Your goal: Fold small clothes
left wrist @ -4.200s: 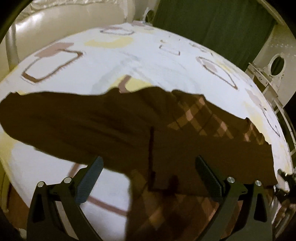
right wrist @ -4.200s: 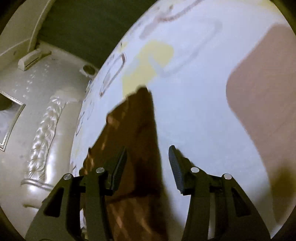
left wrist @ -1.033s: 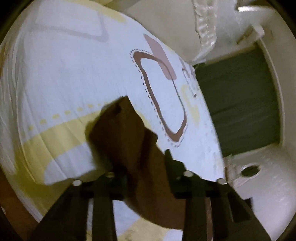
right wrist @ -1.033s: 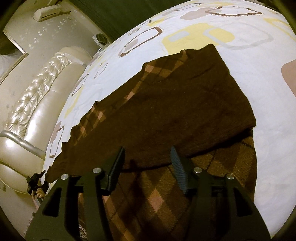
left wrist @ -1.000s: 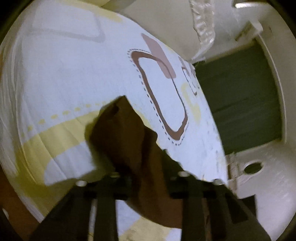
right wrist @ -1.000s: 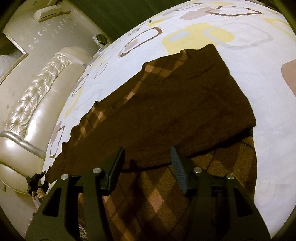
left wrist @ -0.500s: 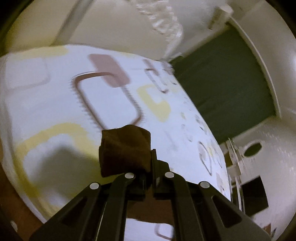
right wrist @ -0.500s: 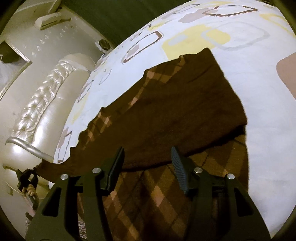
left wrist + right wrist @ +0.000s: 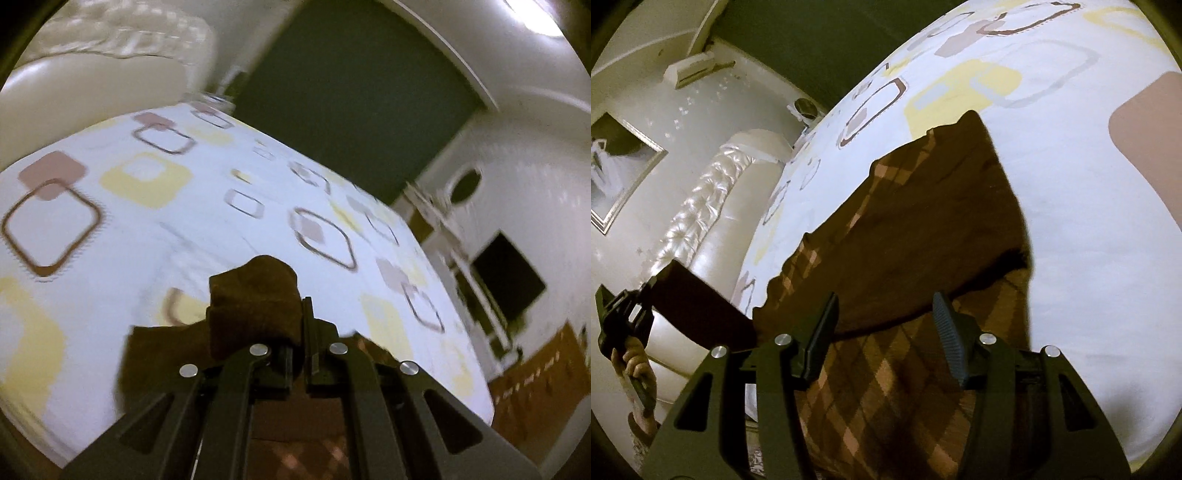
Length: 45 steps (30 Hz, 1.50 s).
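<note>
A dark brown knit garment with an argyle pattern lies on the patterned bed sheet, partly folded over itself. My left gripper is shut on a corner of the garment and holds it lifted above the bed. In the right wrist view the left gripper shows at the far left with the stretched brown corner rising from the bed edge. My right gripper is open and empty, hovering over the garment's near argyle part.
A cream tufted headboard runs along the bed's left side. A dark green curtain hangs behind the bed. A white cabinet and dark screen stand at the right wall.
My left gripper closed on the garment's corner and has lifted it off the sheet, swinging upward. The garment's left end is pulled up and stretched. The right gripper stayed open over the garment.
</note>
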Tool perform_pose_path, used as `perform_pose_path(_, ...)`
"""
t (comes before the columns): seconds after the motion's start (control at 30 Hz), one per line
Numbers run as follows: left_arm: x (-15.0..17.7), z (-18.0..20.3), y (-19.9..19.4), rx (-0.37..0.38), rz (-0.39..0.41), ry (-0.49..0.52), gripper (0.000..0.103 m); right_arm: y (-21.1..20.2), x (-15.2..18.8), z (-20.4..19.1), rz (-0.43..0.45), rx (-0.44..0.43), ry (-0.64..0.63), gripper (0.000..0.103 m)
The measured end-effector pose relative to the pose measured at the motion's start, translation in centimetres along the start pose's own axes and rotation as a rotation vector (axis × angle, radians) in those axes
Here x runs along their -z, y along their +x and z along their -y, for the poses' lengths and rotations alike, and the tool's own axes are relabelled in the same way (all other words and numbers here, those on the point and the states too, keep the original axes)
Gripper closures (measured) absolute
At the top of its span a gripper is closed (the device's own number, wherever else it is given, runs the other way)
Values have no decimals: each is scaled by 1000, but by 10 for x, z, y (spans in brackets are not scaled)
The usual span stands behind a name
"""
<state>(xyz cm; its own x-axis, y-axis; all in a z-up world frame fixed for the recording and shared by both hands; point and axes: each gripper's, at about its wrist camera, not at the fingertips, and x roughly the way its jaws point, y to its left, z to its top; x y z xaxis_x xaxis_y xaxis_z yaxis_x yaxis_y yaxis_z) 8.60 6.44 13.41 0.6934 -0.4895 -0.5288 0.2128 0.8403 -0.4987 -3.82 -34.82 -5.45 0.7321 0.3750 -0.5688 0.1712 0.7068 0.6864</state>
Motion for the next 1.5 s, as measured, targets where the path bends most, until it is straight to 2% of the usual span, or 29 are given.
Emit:
perform_pose_path(0.2,40,56,67,35,-131,39,100,-11,-4,10,31,-28,23,50)
perform_pose_path(0.4,90,106,118,-3,-212,111,100,-14,-6,19,49,-38,48,50)
perform_pose_path(0.63,136,126,165,-40,-282,125,100,-10,-5,24,46,-34,53,50)
perform_pose_path(0.8,158,132,186,-74,-307,180,100,-8,-3,30,41,-24,65,50)
perform_pose_path(0.97,172,131,201,-53,-343,182,99,-5,0,34,33,-14,66,50)
perform_pose_path(1.07,178,136,201,-51,-329,204,85,-6,0,34,37,-13,65,50)
perform_pose_path(1.13,182,141,195,-31,-310,220,55,-6,-1,35,39,-11,68,50)
perform_pose_path(1.23,180,146,173,16,-255,234,48,-10,-2,36,51,-5,73,50)
perform_pose_path(1.33,172,141,148,22,-207,239,40,-17,-5,37,71,-8,89,50)
perform_pose_path(1.4,163,125,124,1,-148,233,30,-28,-8,34,106,-19,99,50)
perform_pose_path(1.5,152,90,93,-75,-71,226,28,-43,-15,23,156,-42,82,50)
